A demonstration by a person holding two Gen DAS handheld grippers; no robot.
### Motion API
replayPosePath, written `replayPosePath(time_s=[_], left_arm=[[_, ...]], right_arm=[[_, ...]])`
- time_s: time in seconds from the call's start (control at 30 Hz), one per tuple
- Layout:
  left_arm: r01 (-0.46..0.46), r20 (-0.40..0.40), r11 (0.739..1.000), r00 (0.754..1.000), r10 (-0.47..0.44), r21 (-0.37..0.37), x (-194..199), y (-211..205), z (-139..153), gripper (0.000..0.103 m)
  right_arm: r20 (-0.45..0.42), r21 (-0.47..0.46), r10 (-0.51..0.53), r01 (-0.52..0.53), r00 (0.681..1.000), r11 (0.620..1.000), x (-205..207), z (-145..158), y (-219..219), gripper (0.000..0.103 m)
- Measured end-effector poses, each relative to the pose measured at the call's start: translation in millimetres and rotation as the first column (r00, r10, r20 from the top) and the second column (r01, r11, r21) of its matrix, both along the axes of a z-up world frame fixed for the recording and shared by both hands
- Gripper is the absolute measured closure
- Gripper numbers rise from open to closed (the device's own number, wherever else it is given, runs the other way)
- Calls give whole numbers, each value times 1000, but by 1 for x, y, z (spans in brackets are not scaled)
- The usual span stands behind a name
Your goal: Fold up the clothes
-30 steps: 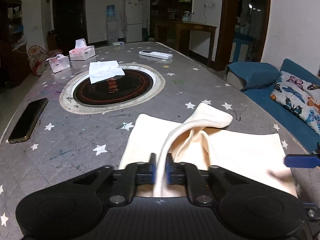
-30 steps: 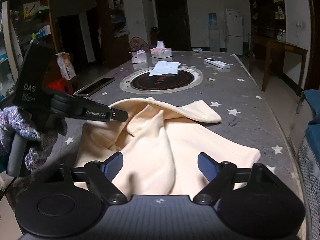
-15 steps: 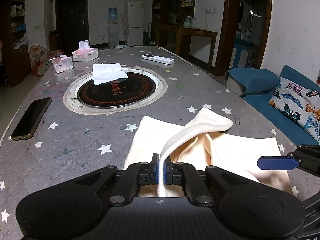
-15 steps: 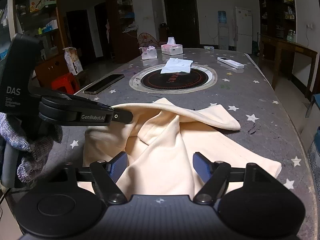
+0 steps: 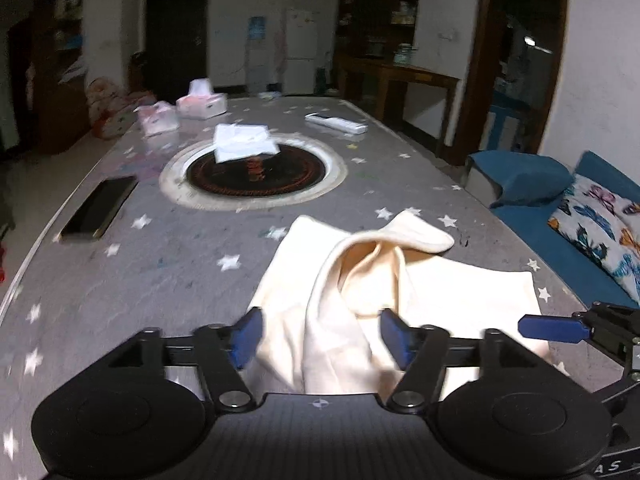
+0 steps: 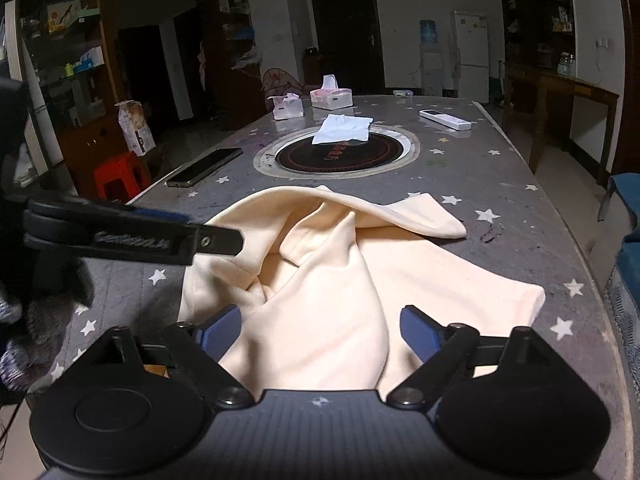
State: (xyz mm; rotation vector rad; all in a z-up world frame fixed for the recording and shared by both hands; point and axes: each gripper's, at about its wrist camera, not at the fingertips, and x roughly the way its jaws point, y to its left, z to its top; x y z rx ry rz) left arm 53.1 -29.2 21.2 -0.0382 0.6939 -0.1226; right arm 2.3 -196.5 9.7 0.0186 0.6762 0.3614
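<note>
We are mid-fold on the cream garment (image 5: 460, 300), which lies on the near end of the star-patterned tabletop (image 5: 120, 280), in front of the round inset hotplate (image 5: 256, 172). We judge that a fold of the cloth has just been laid over and let go, so the step in hand is the release and re-grip.

Left gripper (image 5: 322, 336): jaws spread wide, holding nothing; a raised ridge of cloth lies between them. Right gripper (image 6: 320, 332): jaws likewise apart and empty, with a hump of fabric between the blue pads.

Garment state: the lower layer lies flat and roughly rectangular. On top, one flap is thrown diagonally across, its rounded end (image 6: 436, 220) reaching toward the far right, and beneath it the cloth bunches into soft creases. The left view is motion-blurred, so we cannot tell whether the ridge touches either pad.

Next move, as we judge it: pick a clean edge or corner, close both sets of jaws on it, and draw the bunched middle flat before folding again. The loose flap needs squaring first.
</note>
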Motion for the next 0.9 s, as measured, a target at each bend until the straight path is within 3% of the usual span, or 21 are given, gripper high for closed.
replayPosePath(time_s=[0.3, 0.9], left_arm=[[-50, -19, 999, 999, 50, -15, -35, 0, 0, 10], [-31, 17, 999, 999, 31, 24, -84, -19, 5, 6]], right_arm=[[14, -12, -21, 22, 1000, 1000, -10, -3, -20, 2], [42, -27, -56, 58, 998, 998, -40, -5, -42, 0]])
